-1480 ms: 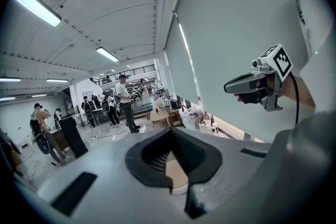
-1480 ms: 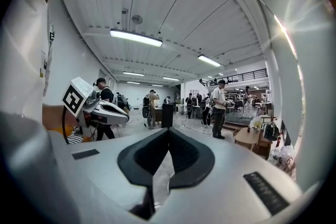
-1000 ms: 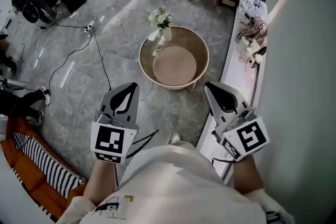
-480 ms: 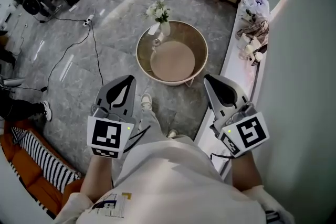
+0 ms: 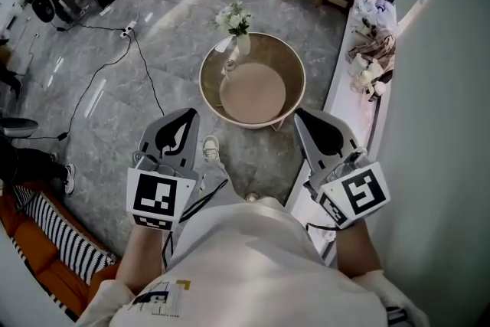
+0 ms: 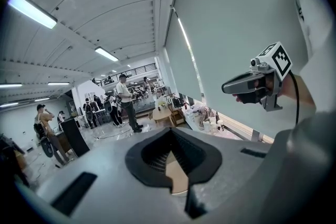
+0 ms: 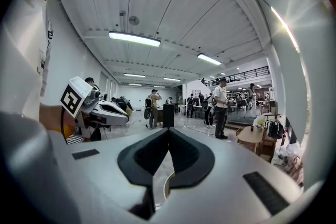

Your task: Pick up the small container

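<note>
**2 grippers shut, nothing picked up yet**

The round table stands ahead, well apart from both grippers, so this looks like an approach. The left gripper and right gripper are carried level, jaws closed and empty. The container is probably the small clear thing beside the vase; too small to be sure.

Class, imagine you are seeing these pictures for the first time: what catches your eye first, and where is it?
A round table stands mid-floor ahead, with a vase of white flowers at its far edge. Nearer the person, the left gripper and right gripper are held out at either side, both shut and empty.
</note>
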`<state>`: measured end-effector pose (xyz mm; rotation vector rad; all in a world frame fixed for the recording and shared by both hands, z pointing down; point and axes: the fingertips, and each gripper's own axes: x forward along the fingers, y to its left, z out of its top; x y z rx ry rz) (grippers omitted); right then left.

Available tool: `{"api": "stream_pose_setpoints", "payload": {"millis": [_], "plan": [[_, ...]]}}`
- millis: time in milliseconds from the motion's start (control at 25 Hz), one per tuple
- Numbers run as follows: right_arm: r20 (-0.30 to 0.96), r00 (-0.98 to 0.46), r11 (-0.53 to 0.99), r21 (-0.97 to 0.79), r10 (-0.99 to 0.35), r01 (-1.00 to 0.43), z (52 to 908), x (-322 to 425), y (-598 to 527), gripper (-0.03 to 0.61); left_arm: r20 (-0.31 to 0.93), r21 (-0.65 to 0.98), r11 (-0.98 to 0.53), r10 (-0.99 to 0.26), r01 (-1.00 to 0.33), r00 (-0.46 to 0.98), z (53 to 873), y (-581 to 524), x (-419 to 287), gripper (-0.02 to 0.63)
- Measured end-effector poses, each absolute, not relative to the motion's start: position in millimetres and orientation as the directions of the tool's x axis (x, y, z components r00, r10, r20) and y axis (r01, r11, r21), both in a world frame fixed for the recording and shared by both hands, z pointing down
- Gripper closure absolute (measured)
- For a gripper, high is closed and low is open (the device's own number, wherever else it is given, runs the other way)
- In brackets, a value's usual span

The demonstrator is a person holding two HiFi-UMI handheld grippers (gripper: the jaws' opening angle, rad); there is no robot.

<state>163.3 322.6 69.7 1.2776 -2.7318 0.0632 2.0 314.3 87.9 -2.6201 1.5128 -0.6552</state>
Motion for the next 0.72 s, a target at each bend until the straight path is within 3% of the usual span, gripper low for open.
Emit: {"api": "stream_pose_setpoints", "payload": {"millis": [720], "plan": [[0.175, -0.647, 0.660, 0.016, -0.742, -0.751, 89, 96, 213, 0.571, 0.368, -0.229, -0.527, -0.825, -0.818, 0.429, 110, 204, -61, 0.606]]}}
